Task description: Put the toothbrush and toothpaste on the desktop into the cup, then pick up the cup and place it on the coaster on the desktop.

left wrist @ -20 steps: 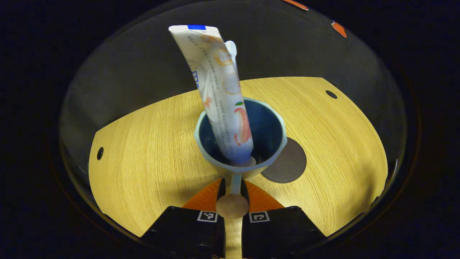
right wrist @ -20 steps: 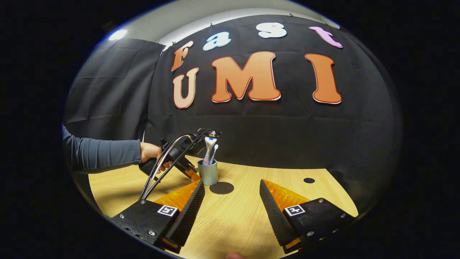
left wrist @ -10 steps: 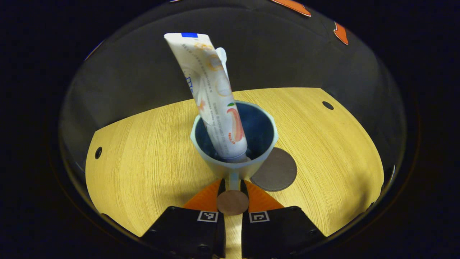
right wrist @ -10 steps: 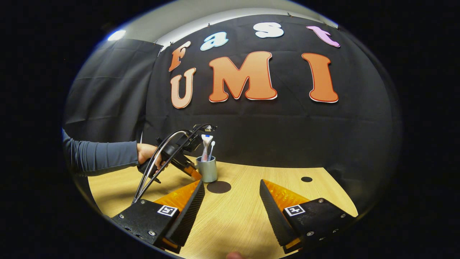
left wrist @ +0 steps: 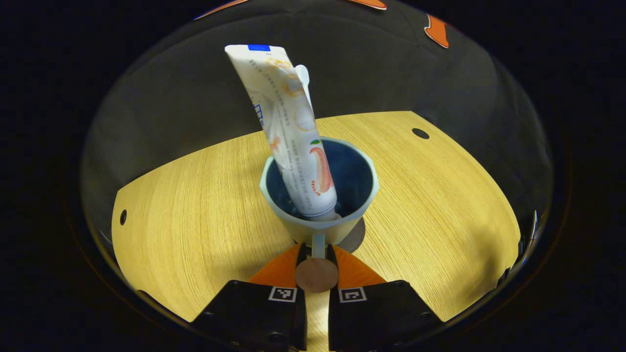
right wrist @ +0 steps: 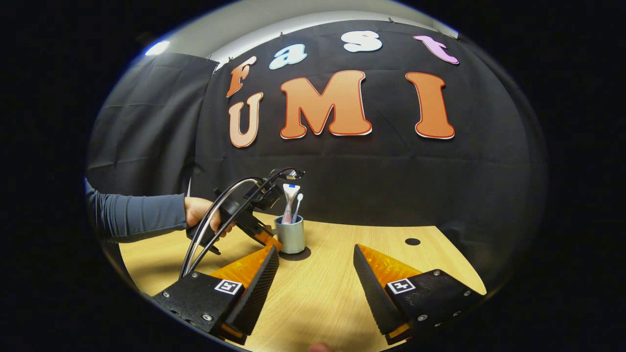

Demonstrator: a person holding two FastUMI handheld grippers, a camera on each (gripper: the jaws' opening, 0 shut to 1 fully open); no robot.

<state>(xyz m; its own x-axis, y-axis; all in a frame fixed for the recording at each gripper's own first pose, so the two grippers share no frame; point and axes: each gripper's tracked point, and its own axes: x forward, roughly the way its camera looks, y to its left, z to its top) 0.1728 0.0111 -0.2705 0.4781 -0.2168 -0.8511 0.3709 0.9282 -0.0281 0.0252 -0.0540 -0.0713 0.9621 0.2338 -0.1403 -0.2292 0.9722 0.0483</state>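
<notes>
My left gripper (left wrist: 317, 254) is shut on the handle (left wrist: 318, 243) of the pale blue-grey cup (left wrist: 318, 195). The white toothpaste tube (left wrist: 288, 122) stands in the cup, and the toothbrush head (left wrist: 303, 77) peeks out behind it. A sliver of the dark round coaster (left wrist: 357, 234) shows under the cup's right side. In the right gripper view the cup (right wrist: 292, 235) sits over the coaster (right wrist: 299, 254); I cannot tell whether they touch. The left gripper (right wrist: 254, 222) holds it from the left. My right gripper (right wrist: 315, 249) stands open near the table's front, holding nothing.
A hand (right wrist: 199, 215) and grey sleeve (right wrist: 137, 216) reach in from the left with cables looping off the left gripper. The wooden table (right wrist: 332, 293) has small round holes (left wrist: 419, 133) (right wrist: 412, 241) near its edges. The black cloth wall rises behind.
The left gripper has carried the cup to the right, from beside the coaster to over it, so that most of the coaster is now covered. The right gripper has hardly moved.
</notes>
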